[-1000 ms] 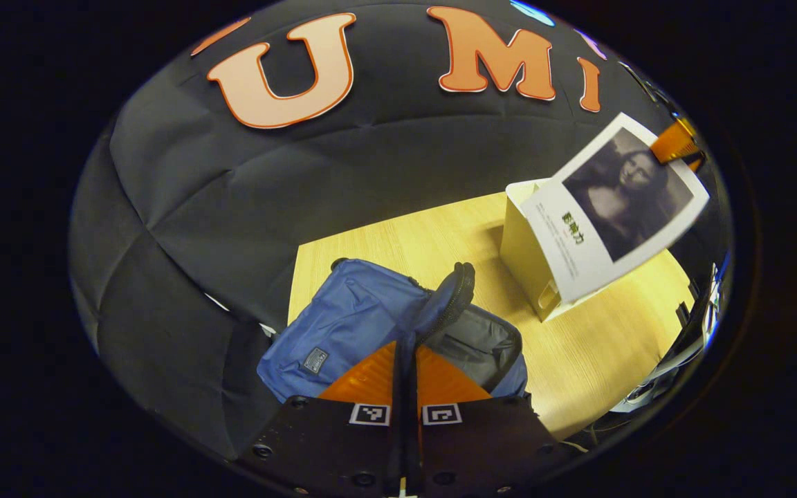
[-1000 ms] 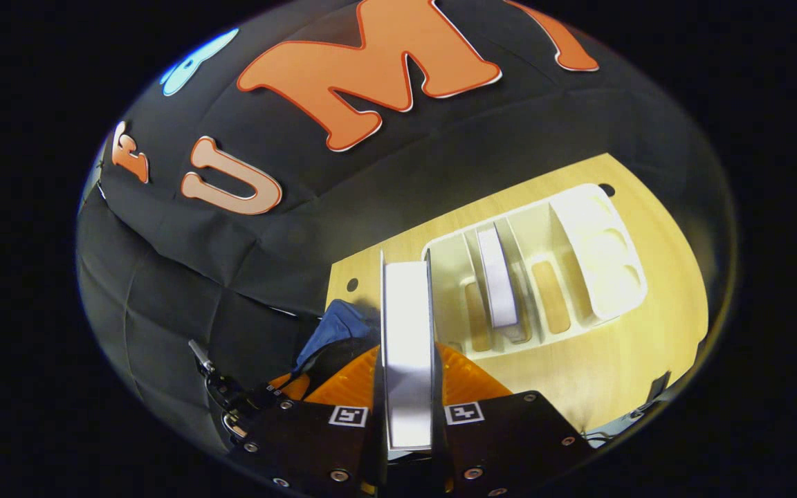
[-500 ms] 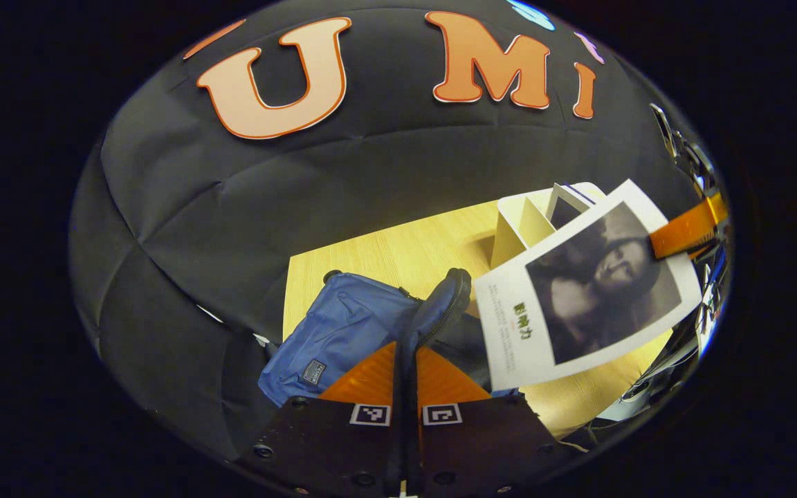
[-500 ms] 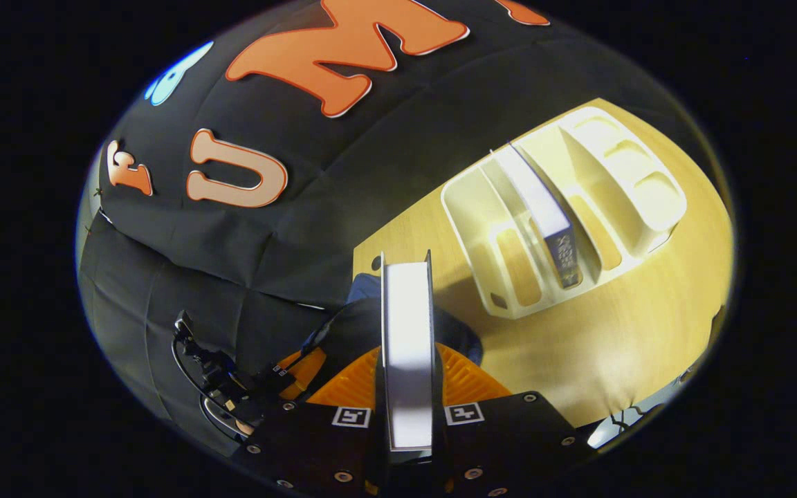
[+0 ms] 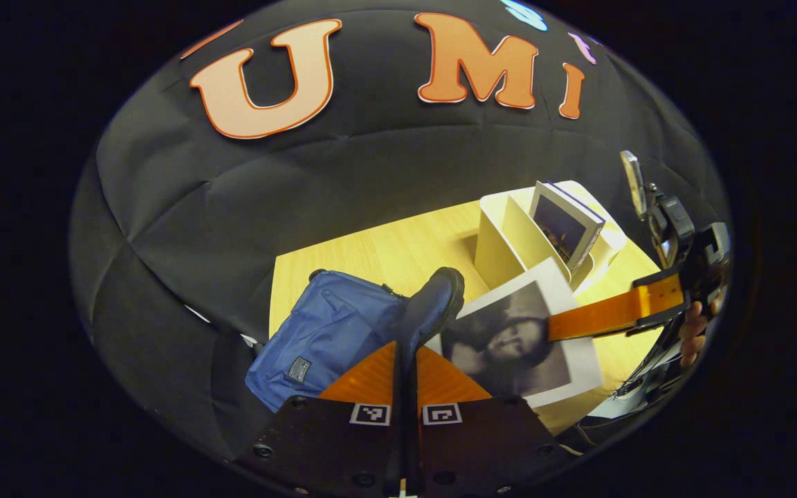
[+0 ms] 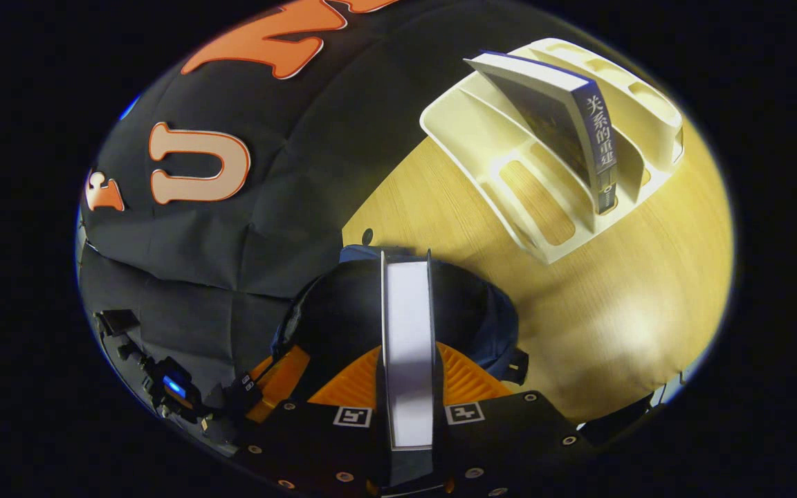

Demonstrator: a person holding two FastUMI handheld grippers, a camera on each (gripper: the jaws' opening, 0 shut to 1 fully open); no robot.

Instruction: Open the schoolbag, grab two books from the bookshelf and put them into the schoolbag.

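Left gripper view: my left gripper (image 5: 404, 360) is clenched on the raised flap of the blue schoolbag (image 5: 329, 332), which lies on the wooden table (image 5: 385, 252); my right gripper (image 6: 407, 360) grips a white-covered book (image 5: 516, 339) by its edges, directly over the bag's dark opening (image 6: 343, 311); behind, a second book (image 5: 568, 225) leans in the cream bookshelf (image 5: 502, 238) standing on the table.

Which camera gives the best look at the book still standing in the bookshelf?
The right gripper view: there the book leans in the bookshelf with its spine and cover facing the camera. In the left gripper view it is farther off, showing mainly its dark cover.
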